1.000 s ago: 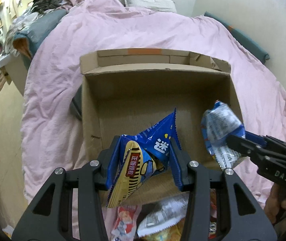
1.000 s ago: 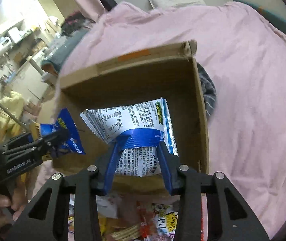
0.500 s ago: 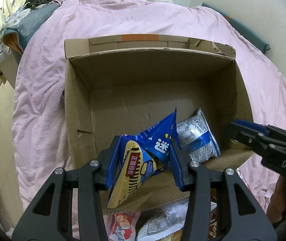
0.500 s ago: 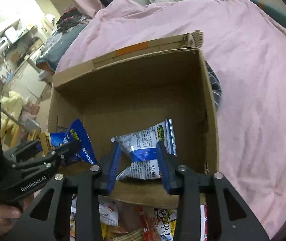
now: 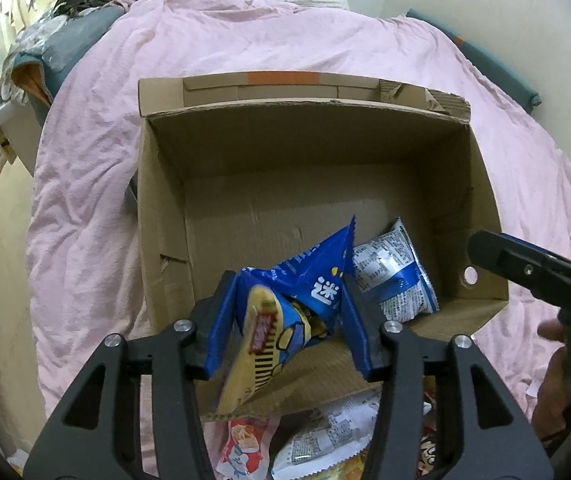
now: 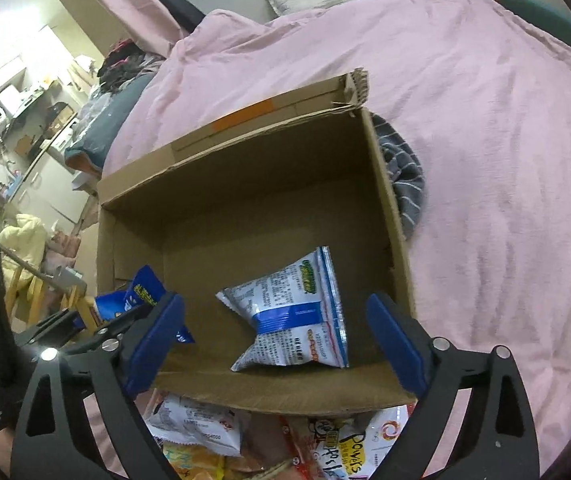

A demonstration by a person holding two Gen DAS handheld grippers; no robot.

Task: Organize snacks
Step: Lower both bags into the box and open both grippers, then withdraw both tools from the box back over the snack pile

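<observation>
An open cardboard box sits on a pink duvet. My left gripper holds a blue and yellow snack bag over the box's near left corner. Its jaws are opening, and the bag still touches both pads. In the right wrist view that bag pokes in from the left. My right gripper is over the box's near edge, jaws opening wide, nothing pressed between them. A white and blue snack bag lies loose on the box floor beyond its fingers.
Several loose snack packets are heaped on the bed just in front of the box. A grey striped cloth lies against the box's right wall. A person's hand grips the right tool. Cluttered furniture stands left of the bed.
My right gripper lowered the white and blue bag into the box, then opened and let it go. The left gripper's jaws have spread slightly around the blue and yellow bag.
</observation>
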